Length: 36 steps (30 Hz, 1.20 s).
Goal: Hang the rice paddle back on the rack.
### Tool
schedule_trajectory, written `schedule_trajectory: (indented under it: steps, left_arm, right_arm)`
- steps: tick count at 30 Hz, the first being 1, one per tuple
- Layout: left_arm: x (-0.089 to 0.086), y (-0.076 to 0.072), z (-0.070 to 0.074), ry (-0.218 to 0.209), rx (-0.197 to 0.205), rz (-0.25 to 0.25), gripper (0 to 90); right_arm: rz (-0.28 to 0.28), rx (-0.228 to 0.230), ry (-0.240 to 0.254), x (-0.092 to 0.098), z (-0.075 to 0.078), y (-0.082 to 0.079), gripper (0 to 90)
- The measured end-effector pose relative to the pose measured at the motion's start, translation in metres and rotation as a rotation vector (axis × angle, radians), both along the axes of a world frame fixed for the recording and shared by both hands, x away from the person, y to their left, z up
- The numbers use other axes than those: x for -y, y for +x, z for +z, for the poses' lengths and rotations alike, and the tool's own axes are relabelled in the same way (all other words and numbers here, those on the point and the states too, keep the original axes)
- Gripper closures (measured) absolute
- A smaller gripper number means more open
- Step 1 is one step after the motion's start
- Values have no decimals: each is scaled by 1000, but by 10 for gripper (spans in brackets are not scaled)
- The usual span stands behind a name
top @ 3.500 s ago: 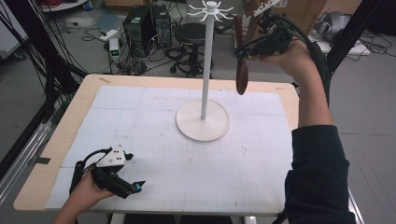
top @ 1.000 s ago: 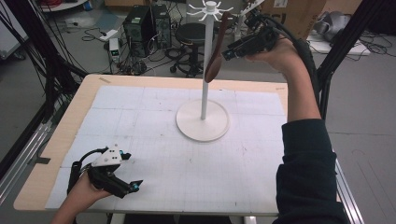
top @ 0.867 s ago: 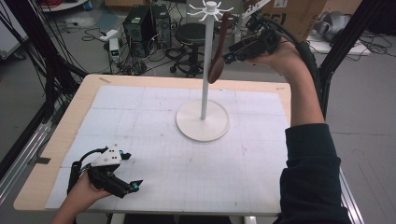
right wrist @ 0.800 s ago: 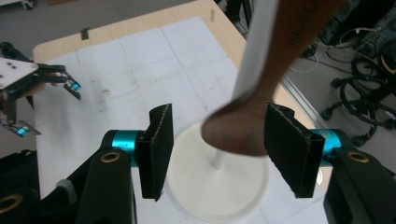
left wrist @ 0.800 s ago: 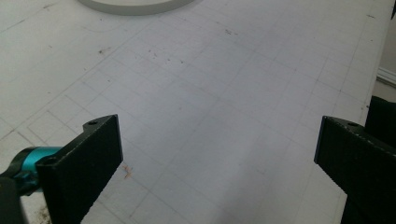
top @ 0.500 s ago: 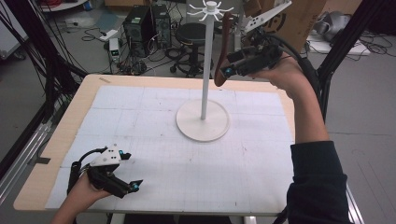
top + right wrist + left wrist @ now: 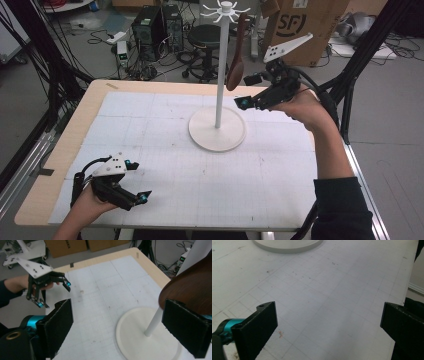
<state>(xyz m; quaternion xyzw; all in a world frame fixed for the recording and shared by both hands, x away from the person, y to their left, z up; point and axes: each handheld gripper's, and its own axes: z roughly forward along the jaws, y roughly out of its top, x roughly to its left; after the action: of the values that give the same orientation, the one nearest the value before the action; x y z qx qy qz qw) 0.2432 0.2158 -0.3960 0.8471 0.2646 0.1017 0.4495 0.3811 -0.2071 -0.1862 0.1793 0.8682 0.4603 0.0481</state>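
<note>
High view had my right gripper (image 7: 248,91) raised over the far right of the surface (image 7: 165,200), its fingers spread wide and holding nothing. The brown wooden spoon (image 7: 236,55) hung from an arm of the white stand (image 7: 219,70), bowl down, long axis close to vertical, just beside the pole at its 3 o'clock. From my right fingers the spoon's bowl lay toward 11 o'clock, very near and a little above the fingertips; whether it touched them I could not tell. In the right gripper view the dark bowl (image 7: 190,292) sat just above the right-hand finger (image 7: 186,325), outside the gap, with the stand's round base (image 7: 140,340) below. My left gripper (image 7: 131,181) rested low at the near left corner of the surface, well apart from the stand, its fingers also wide with only the gridded sheet (image 7: 332,297) between them. I judged the spoon hung and let go, and my right hand far the nearer one; any next move near the spoon would run along its upright axis.
</note>
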Motion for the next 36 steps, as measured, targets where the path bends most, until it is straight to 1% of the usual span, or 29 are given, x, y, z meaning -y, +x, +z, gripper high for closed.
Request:
schedule_trajectory:
  steps: [1, 2, 3, 4, 5, 6, 8, 9, 11, 12, 14, 15, 19, 20, 23, 28, 30, 33, 34, 36]
  left_arm:
    - [0, 0, 0, -2, -1, 0, 16]
    - [0, 0, 0, -4, -3, -1, 17]
    - [0, 0, 0, -8, -3, -3, 17]
    - [0, 0, 0, -14, -5, 0, 17]
    - [0, 1, 0, -16, -5, 0, 16]
    - [0, 1, 1, -18, -4, 0, 17]
    - [0, 1, 1, -24, -7, -1, 17]
    - [-1, 2, 2, -27, -4, -2, 17]
    - [-1, 2, 2, -51, -18, 0, 16]
    - [-2, 3, 3, -60, -18, 1, 16]
    - [-2, 3, 4, -71, -17, 2, 17]
    - [-3, 3, 4, -73, -17, 4, 17]
    - [-4, 4, 5, -88, -13, 6, 17]
    - [-4, 4, 6, -92, -12, 7, 16]
    - [-5, 5, 7, -95, -1, 7, 16]
    - [-6, 5, 8, -120, 2, 13, 17]
    - [-7, 6, 8, -122, 8, 15, 17]
    - [-8, 6, 8, -134, 10, 20, 17]
    - [-8, 6, 9, -137, 12, 19, 17]
    - [-9, 6, 9, -141, 14, 18, 17]
  right_arm:
    - [-9, 7, -10, -1, -8, -4, 15]
    - [-16, 13, -14, -1, -11, -6, 14]
    - [-16, 13, -14, -1, -11, -6, 14]
    - [-19, 7, -17, -1, -14, -8, 7]
    - [-21, 17, -12, -1, -18, -9, 2]
    - [-31, 9, -10, 0, -20, -11, 2]
    - [-27, 19, 2, 1, -28, -15, 2]
    - [-27, 19, 2, 1, -28, -15, 2]
    - [-22, 24, 8, 1, -33, -19, 2]
    - [-19, 30, 14, 1, -35, -22, 2]
    - [-15, 28, 17, 1, -38, -26, 2]
    - [-8, 39, 25, 2, -40, -28, 2]
    - [-12, 52, 43, 4, -45, -37, 2]
    - [-18, 63, 45, 5, -48, -44, 2]
    - [-20, 73, 54, 6, -52, -48, 2]
    - [-38, 72, 44, 9, -65, -58, 2]
    - [-47, 77, 49, 12, -71, -62, 2]
    - [-56, 74, 74, 18, -81, -67, 2]
    - [-59, 70, 74, 19, -83, -68, 3]
    - [-71, 77, 74, 21, -90, -71, 3]
